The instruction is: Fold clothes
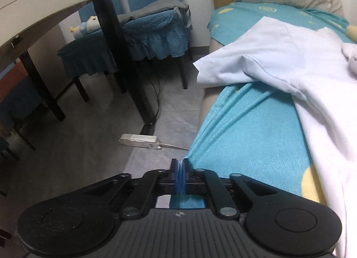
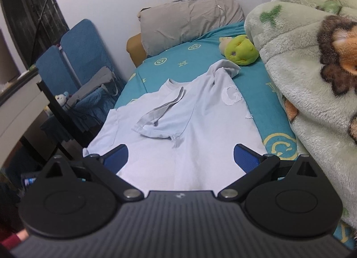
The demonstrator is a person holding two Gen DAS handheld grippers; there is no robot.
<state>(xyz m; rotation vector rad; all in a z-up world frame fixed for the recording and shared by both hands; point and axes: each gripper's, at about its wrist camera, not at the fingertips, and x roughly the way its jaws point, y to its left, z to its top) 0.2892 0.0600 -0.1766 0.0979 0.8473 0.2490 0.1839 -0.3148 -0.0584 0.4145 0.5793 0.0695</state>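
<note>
- Left gripper [image 1: 181, 169]: jaws pinched together on the edge of the teal bedsheet [image 1: 250, 137], at the bed's near side edge; sheet fabric pulled into ridges running from the pinch point up toward the shirt.
- Right gripper [image 2: 181, 156]: jaws spread wide, nothing between them, blue pads [image 2: 117, 158] showing on both sides; it hovers over the lower hem area of the T-shirt, contact with cloth can't be told.
- Task item: pale blue T-shirt [image 2: 178, 124] lies spread on the bedsheet, collar toward the pillow, hem toward the right-wrist camera.
- One sleeve [image 2: 160, 112] is flipped inward and lies crumpled across the chest; the other sleeve is bunched up near the green plush.
- White letter patch "G" [image 2: 231, 97] visible on the shirt's right part in the right wrist view.
- In the left wrist view the shirt's sleeve [image 1: 234, 68] hangs over the bed's side edge.
- Grey pillow [image 2: 189, 23] at the head of the bed, against the wall.
- Green plush toy [image 2: 241, 50] on the sheet just beside the bunched sleeve.
- Fleece blanket with lion print [image 2: 312, 68] heaped along the bed's right side, next to the shirt.
- Off the bed: chair with blue quilted cover [image 1: 156, 32], dark table leg [image 1: 125, 57], power strip [image 1: 139, 140] on the grey floor.
</note>
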